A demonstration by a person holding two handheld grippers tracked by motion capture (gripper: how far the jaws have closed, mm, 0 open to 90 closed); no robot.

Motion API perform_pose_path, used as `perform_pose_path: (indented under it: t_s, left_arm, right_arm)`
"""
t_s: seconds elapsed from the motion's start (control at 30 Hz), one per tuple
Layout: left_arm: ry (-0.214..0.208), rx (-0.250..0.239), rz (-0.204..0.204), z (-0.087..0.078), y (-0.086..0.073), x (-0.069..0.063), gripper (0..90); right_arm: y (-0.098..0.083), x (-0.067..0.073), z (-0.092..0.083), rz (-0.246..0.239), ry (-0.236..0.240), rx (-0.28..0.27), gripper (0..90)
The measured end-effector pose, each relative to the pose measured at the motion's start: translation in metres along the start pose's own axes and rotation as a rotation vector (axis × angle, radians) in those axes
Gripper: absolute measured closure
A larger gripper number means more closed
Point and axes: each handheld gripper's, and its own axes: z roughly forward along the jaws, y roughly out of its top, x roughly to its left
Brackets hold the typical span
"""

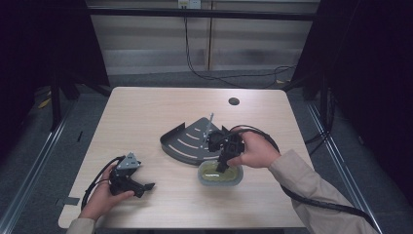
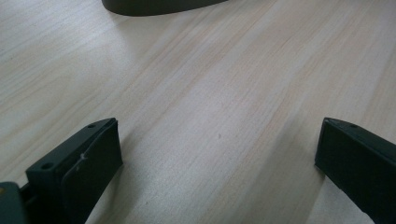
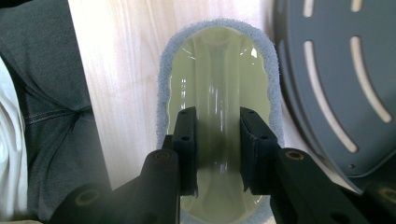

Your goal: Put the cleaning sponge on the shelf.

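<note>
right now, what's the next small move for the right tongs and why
Probably lift the right tongs a little, straight up, to test the hold: they stand closed narrow over the pale green dish, and I can't tell whether they grip it. The slotted grey rack lies close beside it.

No legible text, label, brand, number or sign appears on any surface. The desk (image 1: pixel 146 112), the grey slotted tray (image 1: pixel 187 141) and the oval dish (image 3: pixel 219 70) carry no readable markings. The small fitting on the far wall is too small to read.
</note>
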Motion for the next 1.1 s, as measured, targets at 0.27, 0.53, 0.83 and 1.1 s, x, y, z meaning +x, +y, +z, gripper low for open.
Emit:
perform_pose_path:
  t_s: [0.27,0.53,0.83,1.1]
  left_arm:
    - [0.0,0.0,0.0,0.0,0.0,0.0,0.1]
    - [-0.003,0.003,0.001,0.0,0.0,0.0,0.1]
    - [-0.003,0.003,0.001,0.0,0.0,0.0,0.0]
    - [-0.003,0.004,0.001,0.0,0.0,0.0,0.0]
  right_arm:
    - [0.002,-0.011,-0.015,0.037,-0.014,-0.008,70.4]
    - [0.006,-0.022,-0.02,0.063,-0.038,-0.008,70.5]
    - [0.012,-0.033,-0.026,0.093,-0.057,-0.02,70.5]
    - [0.016,-0.046,-0.026,0.114,-0.077,-0.046,70.4]
